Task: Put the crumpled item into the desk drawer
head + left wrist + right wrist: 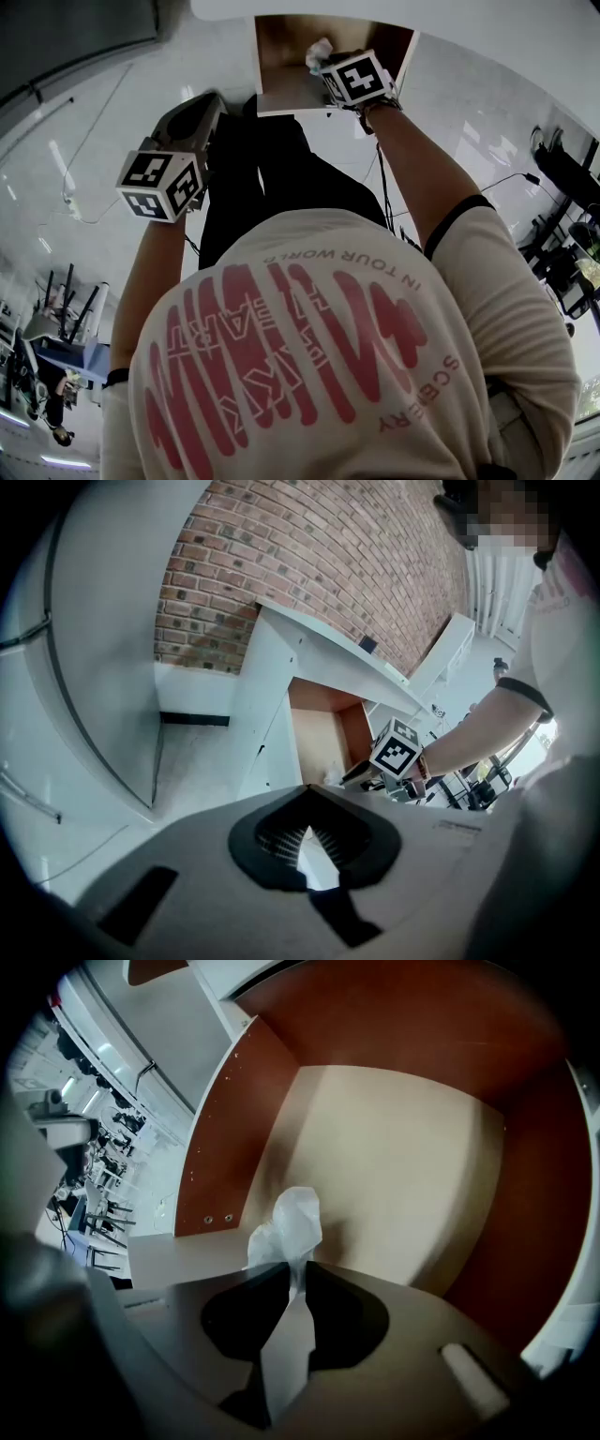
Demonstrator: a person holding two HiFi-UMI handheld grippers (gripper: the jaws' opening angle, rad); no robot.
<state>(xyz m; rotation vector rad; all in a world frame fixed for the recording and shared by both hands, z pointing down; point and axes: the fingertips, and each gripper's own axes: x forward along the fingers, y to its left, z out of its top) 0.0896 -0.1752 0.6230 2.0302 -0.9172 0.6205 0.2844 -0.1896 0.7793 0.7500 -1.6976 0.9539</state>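
Observation:
The desk drawer [281, 56] stands pulled out at the top of the head view; its pale bottom panel [403, 1166] and red-brown side walls fill the right gripper view. My right gripper [292, 1265] points steeply down into it, shut on the crumpled white item [291, 1222], which sticks out past the fingertips above the drawer's floor. The head view shows that item [319, 52] over the drawer beside the right gripper [328, 70]. My left gripper [202, 103] hangs left of the drawer, apart from it, jaws together and holding nothing. The left gripper [307, 794] view looks toward the open drawer [323, 738].
The white desk [281, 667] stands against a brick wall [309, 564]. A white curved panel [103, 639] rises at the left. Cables [506, 178] and dark equipment [572, 178] lie on the pale floor at the right. The person's dark trousers [272, 178] are just below the drawer.

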